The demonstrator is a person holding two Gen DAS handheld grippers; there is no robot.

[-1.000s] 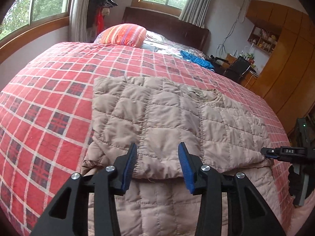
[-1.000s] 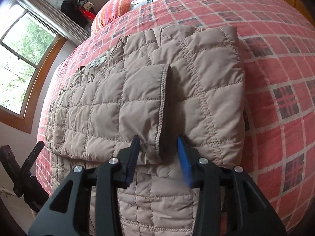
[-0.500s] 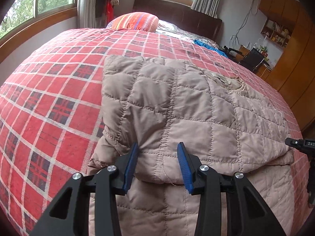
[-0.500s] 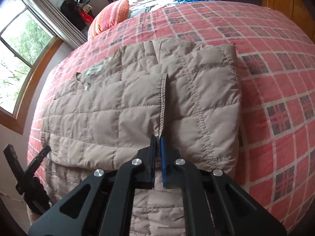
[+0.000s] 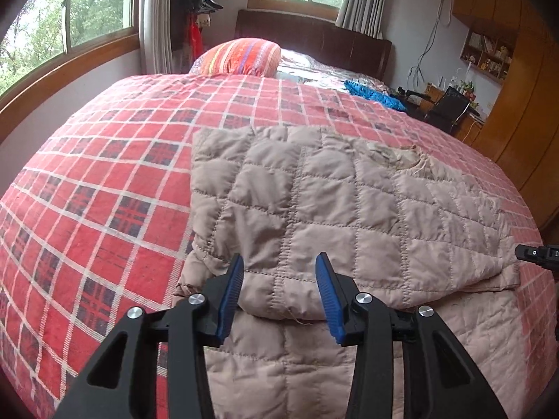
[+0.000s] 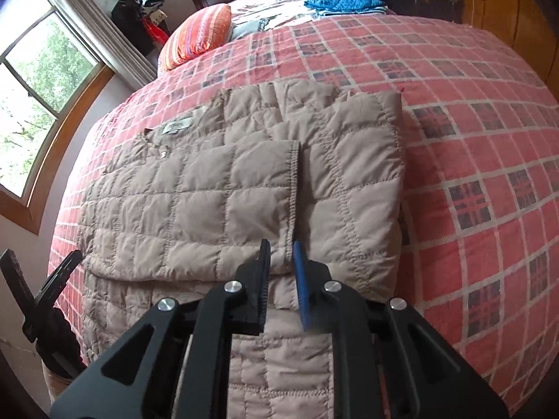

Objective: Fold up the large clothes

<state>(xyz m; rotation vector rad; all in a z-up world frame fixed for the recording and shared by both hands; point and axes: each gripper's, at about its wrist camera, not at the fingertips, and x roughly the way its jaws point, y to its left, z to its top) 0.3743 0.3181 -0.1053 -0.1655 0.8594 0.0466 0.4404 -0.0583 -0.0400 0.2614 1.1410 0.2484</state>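
So the quilted jacket (image 5: pixel 335 216) lies on the bed (image 5: pixel 104 181), sleeves folded in, bottom fold seemingly left, with the left hand-held gripper (image 5: pixel 279 293) spread wide and the right hand-held gripper (image 6: pixel 281 265) narrowly parted around the cuff edge (image 6: pixel 295 192).

Left tongs (image 5: pixel 279 293) are held low and level, blue pads (image 5: pixel 230 300) spread wide apart. Right tongs (image 6: pixel 281 276) sit likewise low, their fingers parted only narrowly.
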